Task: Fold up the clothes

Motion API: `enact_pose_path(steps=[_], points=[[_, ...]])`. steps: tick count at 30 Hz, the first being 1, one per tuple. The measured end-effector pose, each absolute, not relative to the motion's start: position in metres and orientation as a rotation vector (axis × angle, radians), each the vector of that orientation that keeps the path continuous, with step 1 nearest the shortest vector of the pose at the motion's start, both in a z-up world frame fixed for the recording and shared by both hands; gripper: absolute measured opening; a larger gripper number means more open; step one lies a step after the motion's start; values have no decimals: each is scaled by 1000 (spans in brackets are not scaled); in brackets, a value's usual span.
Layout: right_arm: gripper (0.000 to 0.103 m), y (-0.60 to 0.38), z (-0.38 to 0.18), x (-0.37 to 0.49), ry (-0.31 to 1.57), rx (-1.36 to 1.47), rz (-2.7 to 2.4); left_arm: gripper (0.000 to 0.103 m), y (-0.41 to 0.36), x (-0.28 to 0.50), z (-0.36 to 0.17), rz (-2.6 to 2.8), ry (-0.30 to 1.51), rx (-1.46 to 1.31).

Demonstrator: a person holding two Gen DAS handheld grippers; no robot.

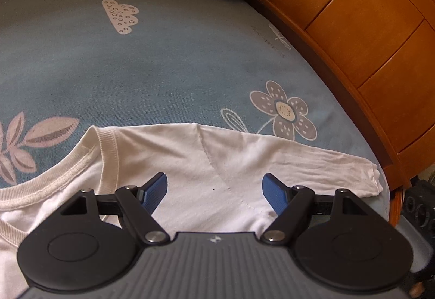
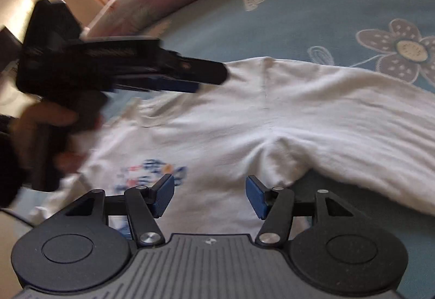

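1. The white T-shirt (image 1: 190,163) lies spread flat on the blue flower-printed bedsheet (image 1: 136,67), front side up, with its ribbed collar (image 1: 89,160) toward the pillows and 1 sleeve (image 1: 339,171) reaching out near the wooden bed frame (image 1: 367,40).
2. The left gripper (image 1: 214,191) hangs over the shoulder area with its 2 blue pads well apart and nothing between them.
3. The right gripper (image 2: 209,194) sits above the chest, near the blue printed motif (image 2: 152,171); its jaws also stand apart, gripping nothing (this view is motion-blurred).
4. Handling, as a judgement: the fabric looks thin, light and limp, so it should drape and wrinkle wherever it is lifted and will not hold a shape by itself. It is not fragile, and the knit should not slip much against ribbed pads.
5. Good places to pinch are probably the doubled parts: the shoulder seam (image 1: 206,154), the sleeve hem or the collar rib, where 2 layers give the pads something firmer.
6. The underarm (image 2: 274,146) is already bunched; a pull there could drag creases across the body.
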State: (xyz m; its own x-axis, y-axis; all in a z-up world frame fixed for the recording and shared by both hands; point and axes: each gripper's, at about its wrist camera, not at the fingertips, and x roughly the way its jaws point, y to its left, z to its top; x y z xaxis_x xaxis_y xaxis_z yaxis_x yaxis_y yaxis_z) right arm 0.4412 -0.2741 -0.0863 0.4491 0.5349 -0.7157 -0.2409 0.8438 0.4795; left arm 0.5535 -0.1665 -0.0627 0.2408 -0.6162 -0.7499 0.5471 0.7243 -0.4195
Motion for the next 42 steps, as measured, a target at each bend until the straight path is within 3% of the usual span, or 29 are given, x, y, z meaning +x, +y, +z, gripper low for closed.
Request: enact_pose_path(steps=[3,6,8,9,10,12,20,23,29,31,37,42], points=[[17,-292,-102,440,1001,304,396,77,-168,554,-62,-804,1065,-55],[16,-314,-103,423,1054,355,381,77,-169,555,-65,-801,1079,-61],[20,-319,-96,416,1093,339,374,77,-172,556,-67,-807,1086,-73],[25,-322,-89,413,1094,335,371,77,-174,557,-68,-811,1090,-79],[37,-325,-80,412,1066,316,357,77,-176,557,-68,-819,1088,-78],[46,-331,-61,414,979,243,309,77,-187,558,-66,-849,1077,-65],[48,-369,-76,455,954,149,77,77,-259,549,-71,-1022,1044,36],[52,-366,-90,440,953,-16,120,77,-279,540,-82,-1075,1053,93],[55,-454,-88,391,918,-7,-59,85,-306,526,-106,-1132,954,318],[82,-486,-85,380,946,13,-171,85,-313,532,-102,-1121,980,314],[82,-537,-68,368,899,216,-326,85,-336,530,-77,-1245,996,267],[87,-547,-91,386,887,216,-370,85,-358,516,-104,-1278,1064,328]])
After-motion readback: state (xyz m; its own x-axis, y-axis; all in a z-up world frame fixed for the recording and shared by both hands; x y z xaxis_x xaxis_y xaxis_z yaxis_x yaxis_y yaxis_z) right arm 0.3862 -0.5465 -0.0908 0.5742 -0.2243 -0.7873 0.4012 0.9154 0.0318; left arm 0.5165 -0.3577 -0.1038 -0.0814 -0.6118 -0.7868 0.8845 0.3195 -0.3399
